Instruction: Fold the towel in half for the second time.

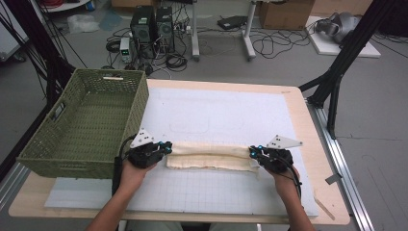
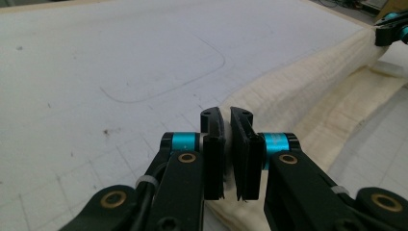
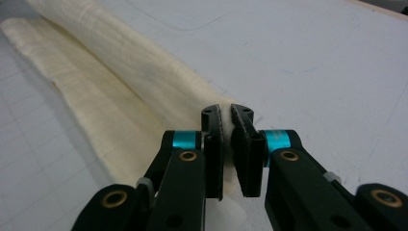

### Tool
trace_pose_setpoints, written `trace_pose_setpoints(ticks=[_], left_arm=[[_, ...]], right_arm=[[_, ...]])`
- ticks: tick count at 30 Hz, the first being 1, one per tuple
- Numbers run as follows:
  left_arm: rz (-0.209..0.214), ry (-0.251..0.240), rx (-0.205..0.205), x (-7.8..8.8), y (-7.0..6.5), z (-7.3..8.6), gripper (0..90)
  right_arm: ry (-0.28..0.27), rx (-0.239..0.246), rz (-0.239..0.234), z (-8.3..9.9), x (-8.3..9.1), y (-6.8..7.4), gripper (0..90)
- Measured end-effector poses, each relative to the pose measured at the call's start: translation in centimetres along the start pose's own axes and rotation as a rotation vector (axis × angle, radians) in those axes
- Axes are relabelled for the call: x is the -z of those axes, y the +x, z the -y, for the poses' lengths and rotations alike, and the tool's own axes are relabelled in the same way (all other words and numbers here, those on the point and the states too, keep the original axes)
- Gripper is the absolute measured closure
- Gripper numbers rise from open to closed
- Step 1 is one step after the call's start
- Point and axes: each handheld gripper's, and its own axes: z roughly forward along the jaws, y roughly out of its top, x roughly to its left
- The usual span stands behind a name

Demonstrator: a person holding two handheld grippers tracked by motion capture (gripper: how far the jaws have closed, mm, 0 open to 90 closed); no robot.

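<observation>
Clamped on cloth at both ends: left gripper (image 1: 167,148) pinching one end of the folded cream towel (image 1: 211,156), right gripper (image 1: 253,152) the other. Stretched crosswise between them on the white mat (image 1: 216,115), long axis running hand to hand, equally near each; green basket (image 1: 57,144) off beyond the left end.

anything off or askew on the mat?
Nothing stands out. The cream cloth lies folded in a long strip on the white mat, each end pinched by the left tongs and right tongs. The green basket overhangs the table's left edge slightly.
</observation>
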Motion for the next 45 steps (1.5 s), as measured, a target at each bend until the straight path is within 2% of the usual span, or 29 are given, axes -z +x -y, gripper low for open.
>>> trace_pose_setpoints(ticks=[6,12,17,20,21,22,24,25,26,28,31,32,35,41,42,43,44,45], left_arm=[[0.009,0.027,0.009,0.5,-0.2,1.3,83.4],[0.015,0.050,0.005,0.7,-0.6,1.7,81.6],[0.009,0.055,0.035,1.1,-0.6,2.1,71.2],[0.027,0.019,0.059,1.8,-0.7,1.4,61.8],[0.027,0.019,0.059,1.8,-0.7,1.4,61.8],[0.059,-0.023,0.101,2.1,-0.8,0.7,61.2],[0.072,-0.042,0.108,2.2,-0.9,0.2,60.5],[0.080,-0.059,0.104,2.2,-1.1,-0.2,60.5],[0.080,-0.071,0.083,2.0,-1.2,-1.0,60.5],[0.078,-0.076,0.078,1.7,-1.0,-1.6,60.5],[0.072,-0.080,0.082,1.5,-0.8,-2.2,60.5],[0.069,-0.098,0.087,1.6,-0.6,-2.7,60.5],[0.063,-0.112,0.089,1.6,-0.4,-3.1,60.5],[0.045,-0.085,0.071,0.3,-0.3,-3.4,63.3],[0.042,-0.044,0.057,-0.4,-0.5,-3.1,64.8],[0.042,-0.044,0.057,-0.4,-0.5,-3.1,66.3],[0.034,0.009,0.026,-1.0,-0.8,-2.6,68.3],[0.032,0.025,0.023,-1.3,-1.0,-2.2,70.7]], right_arm=[[0.018,0.015,-0.020,0.8,0.2,0.7,83.6],[0.037,0.030,-0.016,1.2,0.6,1.1,83.6],[0.063,0.055,-0.013,1.6,0.9,1.5,83.0],[0.058,0.053,-0.011,1.7,1.3,1.5,82.0],[0.058,0.053,-0.011,1.7,1.3,1.5,82.0],[0.052,0.045,-0.010,1.9,1.6,1.4,82.0],[0.050,0.043,-0.009,1.9,1.8,1.4,82.0],[0.049,0.038,-0.010,2.0,1.9,1.4,82.0],[0.048,0.030,-0.009,2.1,2.1,1.4,82.1],[0.050,0.031,-0.007,2.1,2.0,1.3,82.7],[0.062,0.043,-0.008,2.1,1.8,1.4,84.6],[0.069,0.045,-0.009,2.1,1.8,1.4,85.1],[0.077,0.047,-0.008,2.2,1.6,1.4,85.5],[0.094,0.055,-0.014,2.3,1.6,1.4,85.6],[0.095,0.056,-0.015,2.2,1.6,1.5,85.6],[0.094,0.056,-0.014,2.2,1.6,1.5,85.6],[0.091,0.060,-0.014,2.2,1.6,1.5,85.5],[0.089,0.058,-0.016,2.1,1.6,1.5,85.5]])
